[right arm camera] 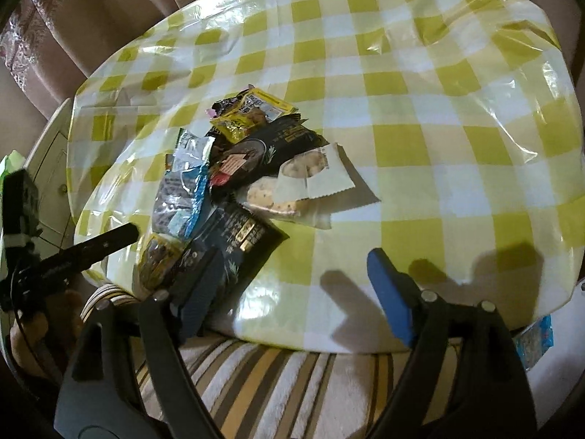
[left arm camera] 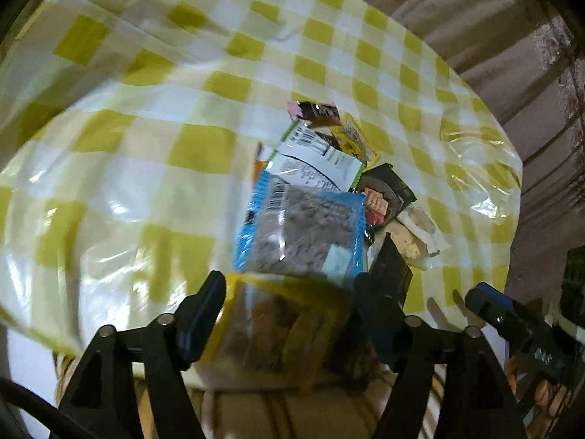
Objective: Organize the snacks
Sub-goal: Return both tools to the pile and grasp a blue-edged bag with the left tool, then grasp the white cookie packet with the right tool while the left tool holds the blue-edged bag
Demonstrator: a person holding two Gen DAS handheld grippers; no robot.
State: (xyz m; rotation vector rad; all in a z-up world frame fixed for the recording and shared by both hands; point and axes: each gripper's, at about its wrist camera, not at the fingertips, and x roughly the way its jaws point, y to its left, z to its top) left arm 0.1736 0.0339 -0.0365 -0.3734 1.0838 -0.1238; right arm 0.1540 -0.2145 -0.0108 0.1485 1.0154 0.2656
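Note:
A heap of snack packets lies on the checked table (right arm camera: pixel 438 109): a blue packet (left arm camera: pixel 303 234) with dark contents, a white and green packet (left arm camera: pixel 318 161), a small yellow packet (right arm camera: pixel 252 113), black packets (right arm camera: pixel 263 146) and clear biscuit packets (right arm camera: pixel 303 172). At the table's near edge lies a yellow packet (left arm camera: pixel 285 325) of brown pieces, blurred. My left gripper (left arm camera: pixel 289 281) stands open around it, pads apart from it as far as the blur shows. My right gripper (right arm camera: pixel 296 285) is open over the near edge with nothing between its blue pads (right arm camera: pixel 387 285). Its left finger overlaps a black packet (right arm camera: pixel 237 234).
Brown curtains (right arm camera: pixel 109 18) hang behind the round table. A white cabinet (right arm camera: pixel 47 168) stands at its left. Striped fabric (right arm camera: pixel 274 384) lies below the near edge. Another blue packet (right arm camera: pixel 533 340) sits low at the right. A hand (right arm camera: pixel 22 336) holds the left gripper.

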